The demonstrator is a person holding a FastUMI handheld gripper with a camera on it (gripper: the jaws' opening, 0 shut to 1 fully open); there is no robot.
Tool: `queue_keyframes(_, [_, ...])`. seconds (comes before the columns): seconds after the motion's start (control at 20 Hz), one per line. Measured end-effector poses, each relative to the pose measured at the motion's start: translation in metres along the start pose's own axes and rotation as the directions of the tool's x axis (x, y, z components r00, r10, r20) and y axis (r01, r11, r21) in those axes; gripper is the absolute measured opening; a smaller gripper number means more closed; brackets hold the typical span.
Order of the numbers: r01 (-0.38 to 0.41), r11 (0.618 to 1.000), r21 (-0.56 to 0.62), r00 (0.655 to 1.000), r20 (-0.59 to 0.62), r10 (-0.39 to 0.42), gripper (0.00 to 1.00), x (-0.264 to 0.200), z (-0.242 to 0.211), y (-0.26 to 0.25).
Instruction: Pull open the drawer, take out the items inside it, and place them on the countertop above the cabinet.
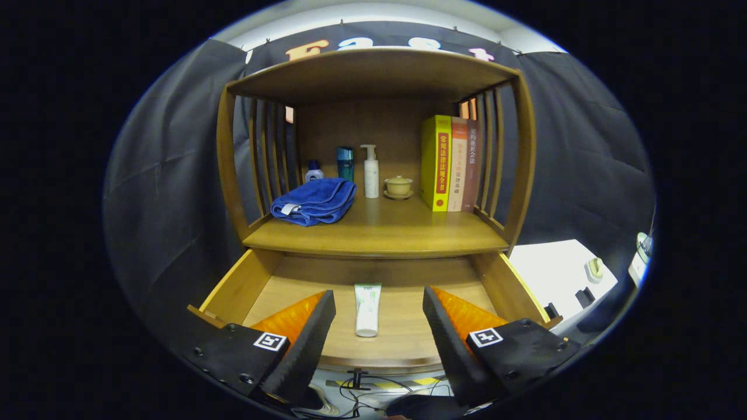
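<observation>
Chinese titles on books (449,163), seemingly illegible

Even, soft overhead light, sharp focus centrally, strong fisheye bending toward the edges.

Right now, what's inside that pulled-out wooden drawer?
The wooden drawer holds one white squeeze tube, lying flat between the open gripper's fingers. The fingers cover the drawer's front corners, so anything there is hidden.

You are looking from the gripper's own camera, facing the wooden cabinet (373,151) head-on from close in front and slightly above its open drawer (373,291), with the gripper (379,338) fingers spread wide over the drawer.
</observation>
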State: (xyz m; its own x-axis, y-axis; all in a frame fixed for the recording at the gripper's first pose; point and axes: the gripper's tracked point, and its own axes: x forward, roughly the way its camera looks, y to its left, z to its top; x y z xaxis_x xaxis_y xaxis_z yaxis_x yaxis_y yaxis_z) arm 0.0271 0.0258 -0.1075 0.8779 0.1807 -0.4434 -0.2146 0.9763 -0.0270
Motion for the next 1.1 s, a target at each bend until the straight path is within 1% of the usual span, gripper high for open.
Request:
queue_keyframes(0.15, [-0.032,0.998,-0.051,0.996,-0.081,0.028,0.98,0.028,0.011,0.008])
queue_keyframes(0.25, [-0.057,0.996,-0.066,0.987,-0.151,0.047,0.98,0.049,0.009,0.015])
queue_keyframes(0.4, [-0.092,0.994,-0.06,0.962,-0.264,0.073,0.97,0.078,0.004,0.026])
queue_keyframes(0.55, [-0.091,0.992,-0.086,0.939,-0.338,0.057,0.97,0.105,0.0,0.031])
queue_keyframes(0.6, [-0.1,0.992,-0.082,0.925,-0.376,0.062,0.97,0.111,-0.005,0.034])
queue_keyframes(0.75, [-0.092,0.994,-0.052,0.88,-0.472,0.057,0.98,0.129,-0.019,0.035])
queue_keyframes(0.85, [-0.079,0.994,-0.074,0.866,-0.499,0.031,0.98,0.145,-0.025,0.031])
queue_keyframes(0.95, [-0.057,0.996,-0.072,0.843,-0.538,0.009,0.98,0.157,-0.037,0.028])
queue_keyframes(1.0, [-0.055,0.996,-0.067,0.828,-0.56,0.008,0.98,0.162,-0.045,0.027])
queue_keyframes(1.05, [-0.07,0.996,-0.054,0.811,-0.584,0.026,0.98,0.166,-0.053,0.03])
queue_keyframes(1.1, [-0.061,0.997,-0.038,0.798,-0.602,0.026,0.98,0.17,-0.06,0.028])
